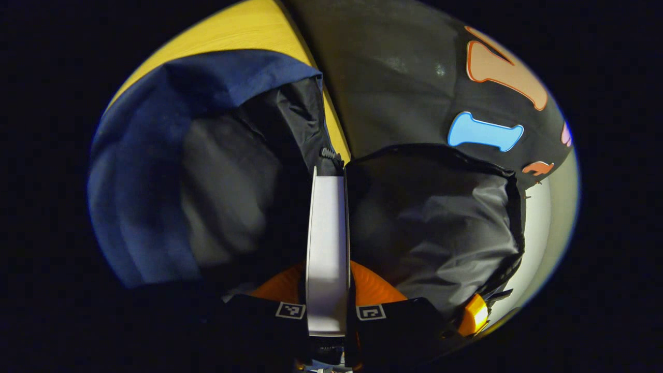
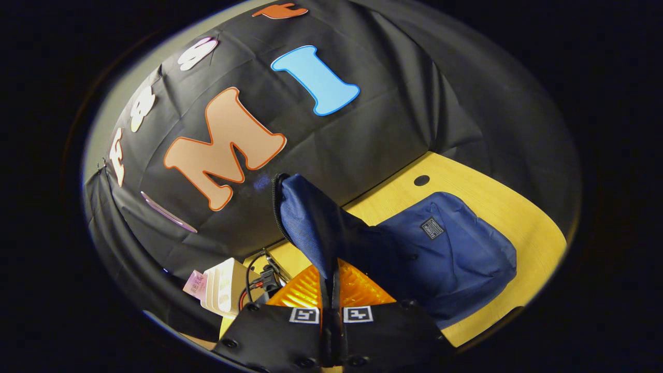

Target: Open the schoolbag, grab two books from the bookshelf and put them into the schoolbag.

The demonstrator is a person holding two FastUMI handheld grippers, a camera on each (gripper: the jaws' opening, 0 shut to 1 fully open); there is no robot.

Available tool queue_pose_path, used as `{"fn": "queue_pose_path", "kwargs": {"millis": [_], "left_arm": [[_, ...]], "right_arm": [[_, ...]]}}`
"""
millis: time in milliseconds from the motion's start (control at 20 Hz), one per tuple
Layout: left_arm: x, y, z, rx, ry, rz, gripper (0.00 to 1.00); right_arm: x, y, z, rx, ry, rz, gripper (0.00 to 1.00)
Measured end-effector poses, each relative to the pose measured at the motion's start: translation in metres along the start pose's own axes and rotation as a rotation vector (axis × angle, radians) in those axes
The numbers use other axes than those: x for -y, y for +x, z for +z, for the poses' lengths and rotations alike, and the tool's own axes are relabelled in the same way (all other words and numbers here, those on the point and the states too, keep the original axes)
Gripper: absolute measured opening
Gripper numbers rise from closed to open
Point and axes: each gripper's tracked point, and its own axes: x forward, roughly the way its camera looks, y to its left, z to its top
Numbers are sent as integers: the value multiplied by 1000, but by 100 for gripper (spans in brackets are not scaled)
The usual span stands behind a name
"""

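Observation:
My left gripper (image 1: 327, 274) is shut on a white book (image 1: 327, 228), held edge-on and pointing into the open mouth of the navy schoolbag (image 1: 140, 181). The bag's dark lining (image 1: 440, 223) spreads on both sides of the book, and the zip end sits just past the book's far edge. In the right gripper view the schoolbag (image 2: 456, 254) lies on the yellow table (image 2: 507, 207). My right gripper (image 2: 331, 280) is shut on the bag's flap (image 2: 305, 217) and holds it raised. A white book-like block with cables (image 2: 222, 287) shows at lower left.
The black cloth wall (image 2: 393, 134) stands close behind the table's far edge. A round cable hole (image 2: 421, 180) is in the tabletop beyond the bag. A pale wall strip (image 1: 538, 228) shows to the right of the lining.

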Motion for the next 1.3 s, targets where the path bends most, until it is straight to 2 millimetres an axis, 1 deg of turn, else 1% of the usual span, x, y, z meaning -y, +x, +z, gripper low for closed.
{"fn": "queue_pose_path", "kwargs": {"millis": [100,150,200,250,300,350,400,450,500,550,600,650,700,750,800,850,950,1000,1050,1100,1200,1250,1300], "left_arm": [[-5,-1,0,9,-27,-1,25],[-7,0,2,12,-35,4,24],[-9,0,2,7,-35,18,26],[-17,-1,3,9,-20,64,27],[-28,-4,4,0,5,126,33],[-36,-6,2,-19,29,172,45],[-39,-11,6,-10,50,205,51],[-42,-18,10,0,99,255,71],[-42,-22,12,0,162,292,70],[-41,-32,18,7,231,331,74],[-40,-39,24,16,309,366,84],[-37,-52,34,29,392,385,83],[-33,-67,43,42,474,402,90],[-26,-86,54,71,559,418,84],[-18,-105,66,105,647,434,84],[-12,-130,79,143,727,460,84],[1,-180,105,220,848,511,83],[6,-209,119,260,884,542,83],[13,-240,131,301,915,568,83],[21,-273,148,355,951,601,83],[34,-346,187,476,1031,671,83],[38,-384,206,526,1055,712,83],[33,-419,220,554,1066,761,82]], "right_arm": [[0,0,1,2,-1,0,3],[1,-1,2,2,-1,0,3],[1,0,0,1,4,0,3],[1,0,0,1,9,1,3],[1,0,0,0,14,1,3],[1,1,0,-2,18,2,3],[1,0,0,-1,20,3,3],[1,1,0,-1,19,4,3],[1,1,-2,-4,15,6,3],[1,1,-1,-3,10,7,3],[1,1,-1,-1,9,9,3],[1,0,0,1,12,10,3],[1,0,-2,2,18,15,3],[2,1,-2,2,23,16,3],[1,0,-3,2,27,22,3],[2,1,-4,3,25,25,3],[2,3,-1,7,32,31,3],[2,2,-2,11,37,31,3],[3,2,-2,16,40,32,3],[3,1,-4,17,45,32,3],[2,1,-5,18,38,32,3],[1,2,-6,17,31,31,3],[1,2,-6,18,25,28,3]]}}
